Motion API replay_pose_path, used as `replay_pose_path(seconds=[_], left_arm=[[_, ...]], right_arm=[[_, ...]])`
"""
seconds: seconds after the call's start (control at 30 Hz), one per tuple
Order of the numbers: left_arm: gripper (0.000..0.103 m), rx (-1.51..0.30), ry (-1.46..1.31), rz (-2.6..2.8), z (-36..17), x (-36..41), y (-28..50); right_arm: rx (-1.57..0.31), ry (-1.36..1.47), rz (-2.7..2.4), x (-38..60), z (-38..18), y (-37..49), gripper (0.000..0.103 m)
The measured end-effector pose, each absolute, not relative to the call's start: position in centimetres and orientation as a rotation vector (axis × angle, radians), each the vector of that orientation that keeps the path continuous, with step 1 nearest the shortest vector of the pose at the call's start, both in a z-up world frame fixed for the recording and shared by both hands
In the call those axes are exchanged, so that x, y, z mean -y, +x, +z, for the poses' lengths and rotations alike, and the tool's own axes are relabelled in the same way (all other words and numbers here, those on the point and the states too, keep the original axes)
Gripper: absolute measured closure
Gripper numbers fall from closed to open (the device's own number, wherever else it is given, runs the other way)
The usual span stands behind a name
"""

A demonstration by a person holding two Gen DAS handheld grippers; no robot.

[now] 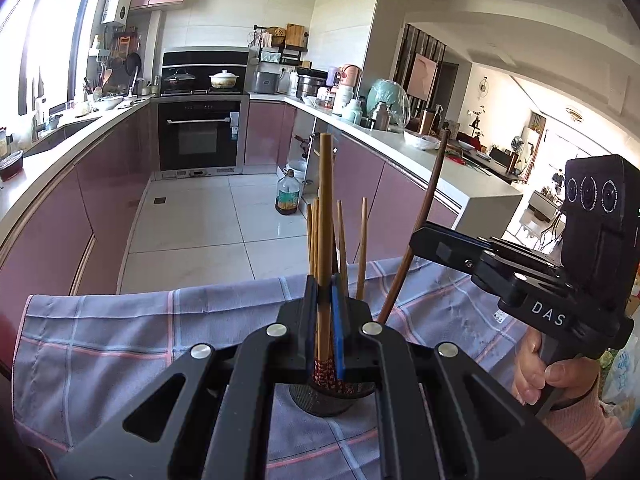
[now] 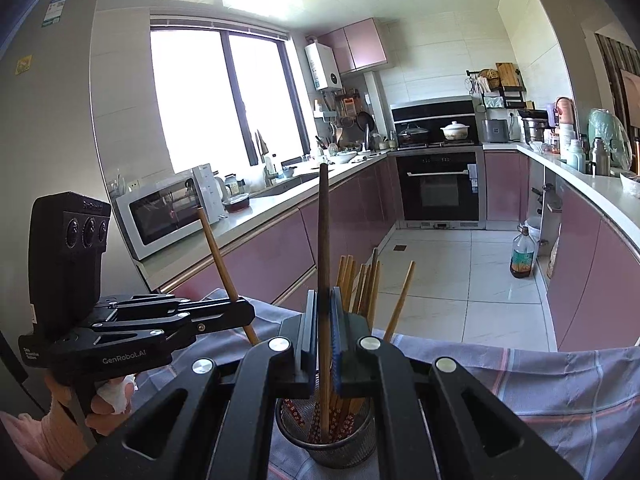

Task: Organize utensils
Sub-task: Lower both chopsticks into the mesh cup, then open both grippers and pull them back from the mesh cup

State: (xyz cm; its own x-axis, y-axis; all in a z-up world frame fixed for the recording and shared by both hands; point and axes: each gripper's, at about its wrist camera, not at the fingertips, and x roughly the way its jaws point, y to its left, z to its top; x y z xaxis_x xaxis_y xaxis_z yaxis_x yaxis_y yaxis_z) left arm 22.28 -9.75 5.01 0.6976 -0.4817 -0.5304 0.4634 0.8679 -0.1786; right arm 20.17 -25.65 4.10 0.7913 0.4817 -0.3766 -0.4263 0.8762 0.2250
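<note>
The left gripper [image 1: 325,300] is clamping a light bamboo chopstick [image 1: 325,216] between its blue-lined pads, gripping it low on the shaft, so that the stick is rising steeply ahead of the jaws while its patterned red end is pointing down behind them. Directly under and just beyond the fingertips a round metal mesh utensil holder [image 1: 320,402] is standing on a blue-and-pink checked cloth [image 1: 120,340]; several more bamboo chopsticks [image 1: 362,248] are leaning in it, fanning out to either side of the held one.

The right gripper [image 2: 325,312] is likewise clenching a single stick, a darker brown chopstick [image 2: 323,220], upright between its pads, with the lower end reaching down into the mouth of the same holder [image 2: 340,444]. Other chopsticks [image 2: 360,284] are standing in the holder just right of and beyond its jaws.

In the right wrist view the left gripper [image 2: 244,314] is sitting off to the left with its chopstick [image 2: 218,256] tilting away. In the left wrist view the right gripper [image 1: 416,244] is showing at the right, a hand [image 1: 556,376] in a pink sleeve wrapping its handle, its dark chopstick [image 1: 420,232] slanting down towards the holder.
</note>
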Motion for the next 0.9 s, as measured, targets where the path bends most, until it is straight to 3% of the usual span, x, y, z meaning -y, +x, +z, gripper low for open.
replay_pose_path(seconds=[0.9], left_arm=[[0.095,-0.745,0.017,-0.525,-2.3,10.8,26.9]], right_arm=[[-0.598,0.159,0.467,25.0,0.1,23.0,0.095]])
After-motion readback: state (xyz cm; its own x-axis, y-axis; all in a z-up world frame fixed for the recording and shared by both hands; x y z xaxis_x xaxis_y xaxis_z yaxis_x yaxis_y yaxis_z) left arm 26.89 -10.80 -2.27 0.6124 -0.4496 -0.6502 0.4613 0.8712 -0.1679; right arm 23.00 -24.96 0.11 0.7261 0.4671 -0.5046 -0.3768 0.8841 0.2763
